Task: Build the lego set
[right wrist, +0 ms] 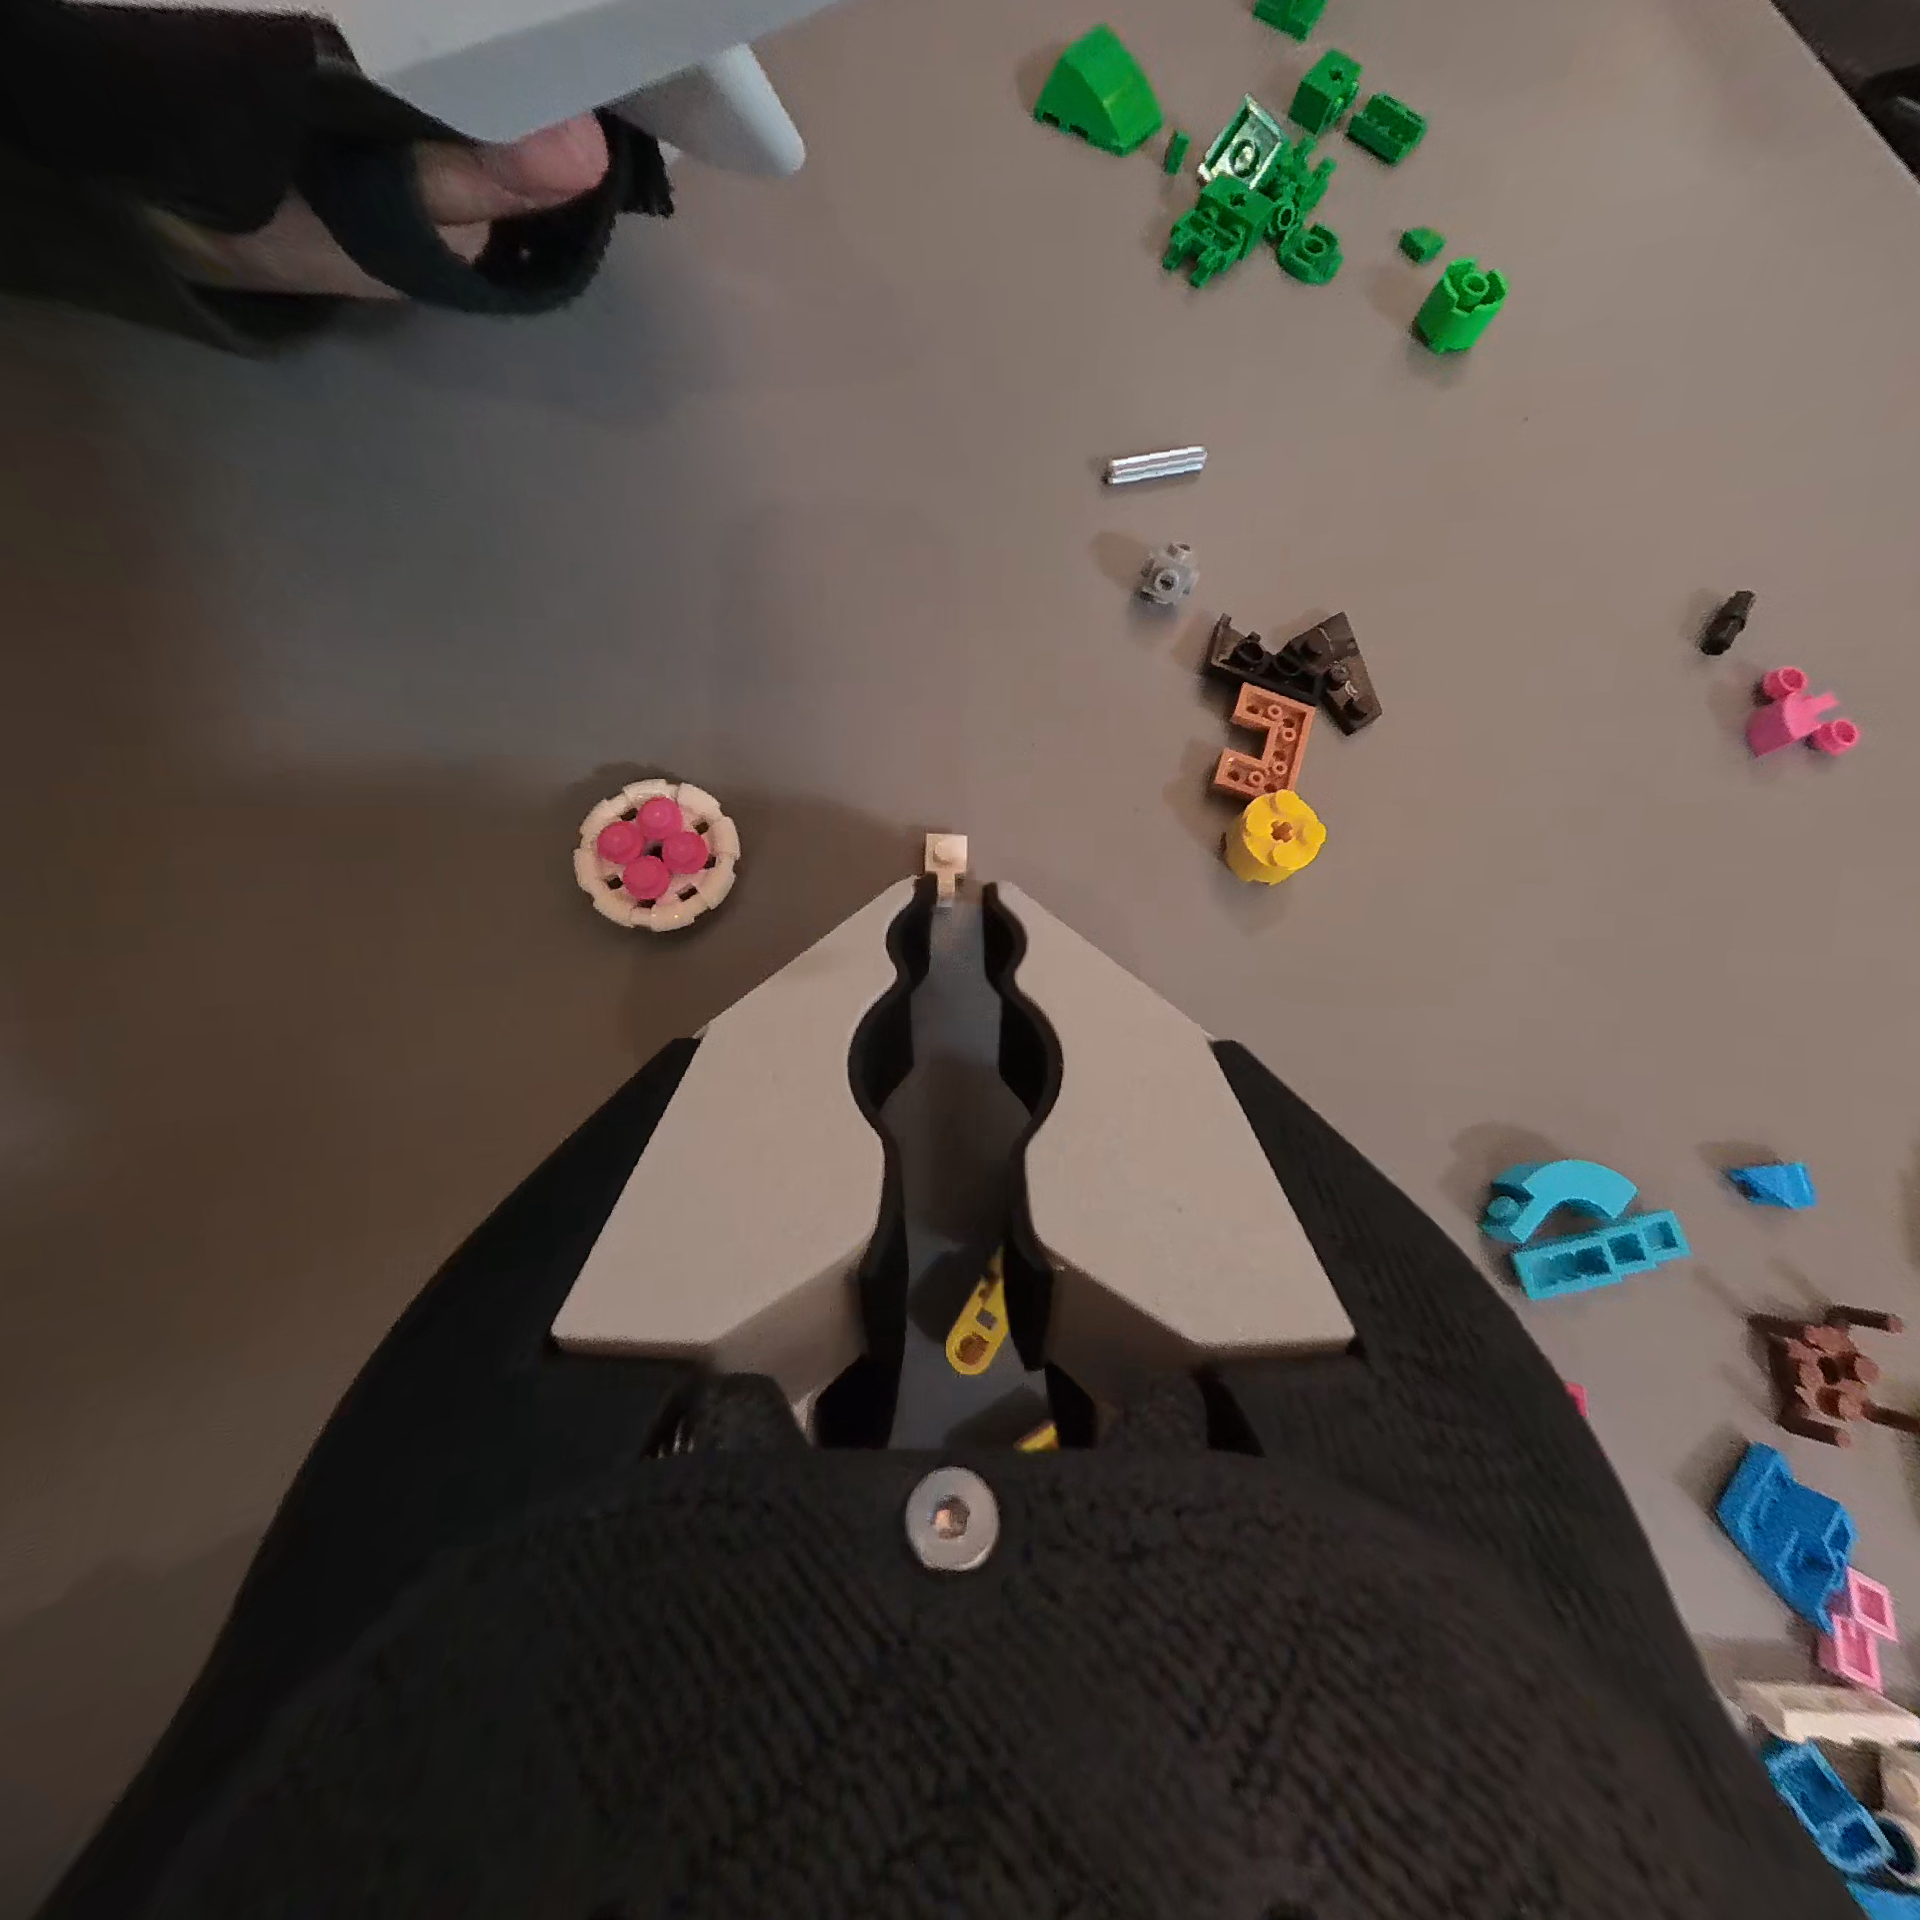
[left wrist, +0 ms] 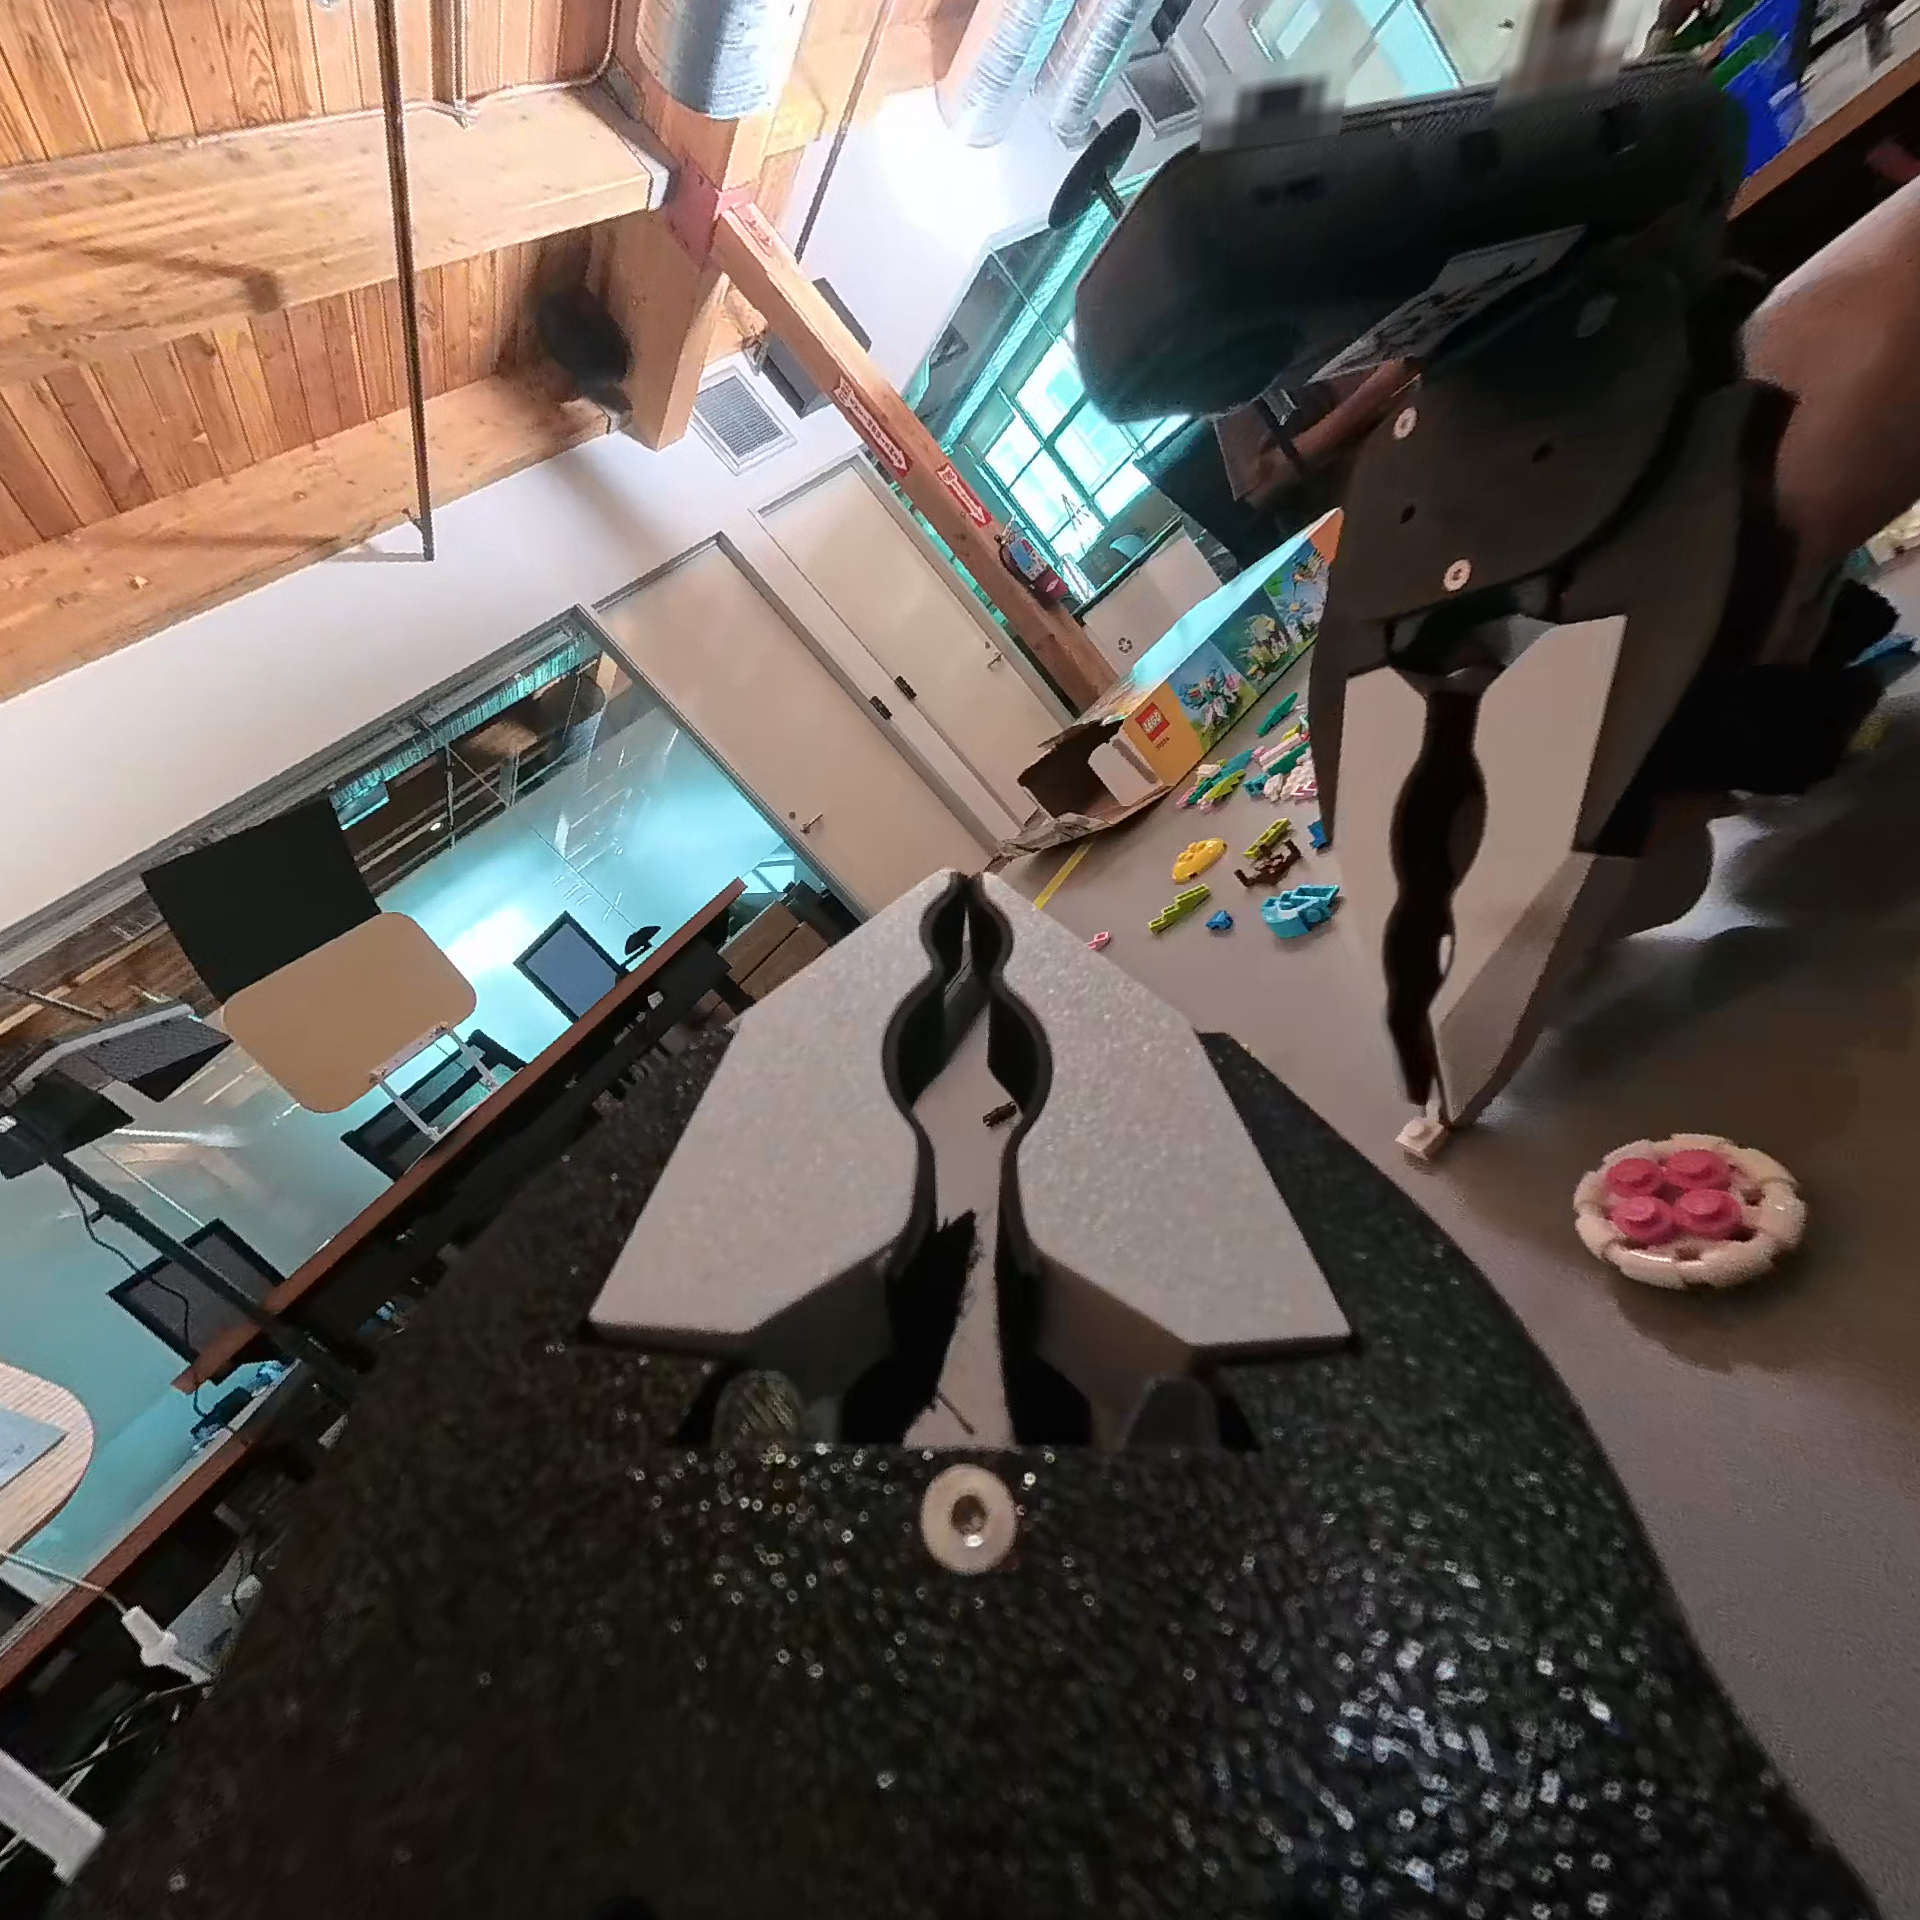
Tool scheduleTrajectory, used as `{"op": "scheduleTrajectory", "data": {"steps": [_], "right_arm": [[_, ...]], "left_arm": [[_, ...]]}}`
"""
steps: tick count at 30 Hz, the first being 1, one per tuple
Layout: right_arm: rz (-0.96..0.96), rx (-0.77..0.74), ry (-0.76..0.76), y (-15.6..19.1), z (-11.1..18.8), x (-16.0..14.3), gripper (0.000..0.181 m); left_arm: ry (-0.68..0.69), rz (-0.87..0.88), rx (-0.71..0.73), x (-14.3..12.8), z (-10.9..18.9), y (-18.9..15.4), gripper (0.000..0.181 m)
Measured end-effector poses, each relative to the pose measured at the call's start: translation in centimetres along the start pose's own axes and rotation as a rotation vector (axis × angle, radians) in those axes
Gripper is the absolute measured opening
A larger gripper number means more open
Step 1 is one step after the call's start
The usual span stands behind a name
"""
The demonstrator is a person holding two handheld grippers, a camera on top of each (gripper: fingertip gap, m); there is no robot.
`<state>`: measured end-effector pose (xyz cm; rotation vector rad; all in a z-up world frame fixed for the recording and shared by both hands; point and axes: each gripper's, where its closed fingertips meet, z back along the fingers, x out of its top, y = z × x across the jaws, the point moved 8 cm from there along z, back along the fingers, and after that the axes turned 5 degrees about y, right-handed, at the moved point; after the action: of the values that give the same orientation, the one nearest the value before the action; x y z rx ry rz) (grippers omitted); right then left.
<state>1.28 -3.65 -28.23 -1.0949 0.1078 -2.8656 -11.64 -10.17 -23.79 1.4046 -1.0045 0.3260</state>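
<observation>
A round white piece with several pink studs (right wrist: 657, 852) lies on the grey table (right wrist: 416, 623); it also shows in the left wrist view (left wrist: 1688, 1210). My right gripper (right wrist: 951, 888) is shut on a small white clip piece (right wrist: 945, 854), held at the fingertips just right of the round piece. In the left wrist view the right gripper (left wrist: 1439, 1117) holds this small piece (left wrist: 1421, 1138) down at the table surface. My left gripper (left wrist: 966, 883) is shut and empty, raised and tilted towards the room. The hand holding it (right wrist: 499, 208) shows at the top left of the right wrist view.
Loose pieces lie to the right: green ones (right wrist: 1247, 177), a grey axle (right wrist: 1153, 464), black and orange pieces (right wrist: 1283, 696), a yellow round brick (right wrist: 1273, 836), blue pieces (right wrist: 1579, 1226), a pink piece (right wrist: 1797, 722). The set's box (left wrist: 1226, 665) stands at the table's far end. The tips of one gripper are about 12 centimetres away from the tips of the other.
</observation>
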Motion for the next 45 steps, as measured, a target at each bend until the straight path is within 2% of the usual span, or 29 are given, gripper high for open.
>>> {"op": "scheduleTrajectory", "data": {"steps": [7,12,15,17,19,21,23,25,28,33,40,42,45], "right_arm": [[-0.024,0.012,-0.002,0.0,0.3,-0.2,0.023],[-0.061,0.007,-0.119,-0.3,1.8,0.3,0.026],[-0.166,-0.135,-0.234,-2.5,3.8,0.1,0.025],[-0.324,-0.265,-0.308,-5.3,4.7,-0.4,0.021],[-0.421,-0.342,-0.236,-8.6,4.6,-1.2,0.019],[-0.421,-0.431,-0.095,-12.1,4.2,-2.2,0.017],[-0.431,-0.432,-0.023,-15.1,3.6,-2.5,0.016],[-0.436,-0.458,-0.014,-17.5,3.2,-2.4,0.016],[-0.459,-0.433,0.038,-19.7,2.1,-2.4,0.017],[-0.459,-0.402,0.075,-21.4,0.7,-2.2,0.011],[-0.473,-0.358,0.126,-22.3,-0.3,-2.3,0.015],[-0.447,-0.362,0.125,-22.3,-0.5,-2.2,0.007],[-0.336,-0.427,0.083,-21.2,0.2,-1.4,0.007]], "left_arm": [[-0.036,0.025,0.006,0.3,0.2,0.2,0.000],[-0.038,0.028,0.002,0.4,0.2,0.1,0.000],[-0.041,0.026,0.000,0.4,0.2,0.1,0.000],[-0.042,0.028,0.000,0.3,0.2,0.1,0.000],[-0.044,0.035,-0.005,0.3,0.1,0.1,0.000],[-0.060,0.052,-0.022,0.5,0.1,0.0,0.000],[-0.067,0.054,-0.028,0.6,0.1,-0.1,0.000],[-0.065,0.042,-0.033,0.6,0.0,-0.3,0.000],[-0.064,0.034,-0.033,0.6,0.0,-0.3,0.000],[-0.070,0.033,-0.026,0.6,0.1,-0.2,0.000],[-0.074,0.048,-0.019,0.6,0.1,0.0,0.000],[-0.071,0.053,-0.017,0.5,0.1,0.1,0.000],[-0.071,0.060,-0.011,0.5,0.1,0.2,0.000]]}}
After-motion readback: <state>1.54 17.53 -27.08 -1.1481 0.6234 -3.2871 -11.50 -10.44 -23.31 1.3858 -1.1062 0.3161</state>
